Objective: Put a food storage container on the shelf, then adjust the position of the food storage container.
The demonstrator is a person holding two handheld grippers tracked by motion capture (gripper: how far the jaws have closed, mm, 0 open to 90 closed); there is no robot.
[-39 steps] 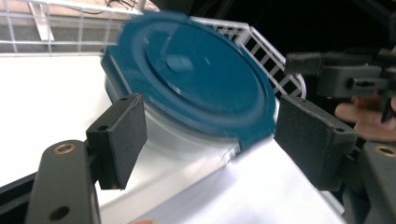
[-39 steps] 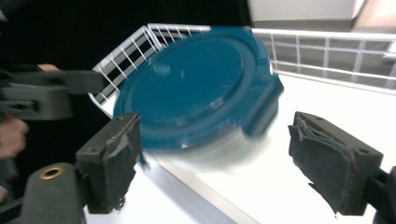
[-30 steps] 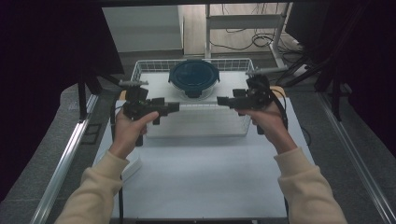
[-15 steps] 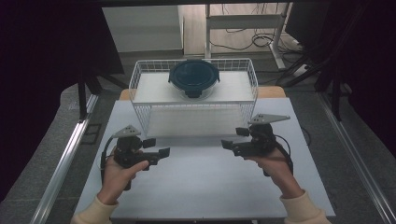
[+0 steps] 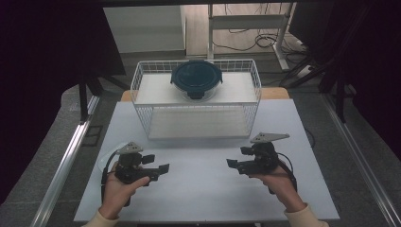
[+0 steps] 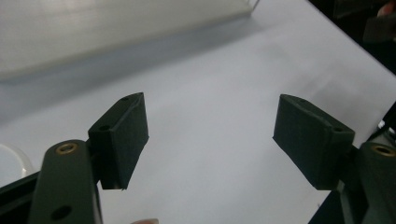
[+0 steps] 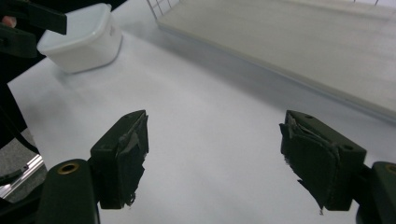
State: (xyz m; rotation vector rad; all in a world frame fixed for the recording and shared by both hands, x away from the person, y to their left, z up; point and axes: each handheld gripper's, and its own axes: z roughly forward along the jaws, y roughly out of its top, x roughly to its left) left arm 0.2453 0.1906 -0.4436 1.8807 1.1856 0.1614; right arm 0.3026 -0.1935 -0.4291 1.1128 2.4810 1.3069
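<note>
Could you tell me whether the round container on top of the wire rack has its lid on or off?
On. The high view shows the dark blue lid covering the round container on the wire rack, with one latch tab folded down at its front.

Dark blue lidded bowl (image 5: pixel 196 79), white wire basket (image 5: pixel 142 75), white table (image 5: pixel 198 189), black left hand-held gripper (image 5: pixel 158 169), white container (image 7: pixel 81 39)

Dark round lidded container (image 5: pixel 196 79) atop wire rack (image 5: pixel 142 78).
</note>
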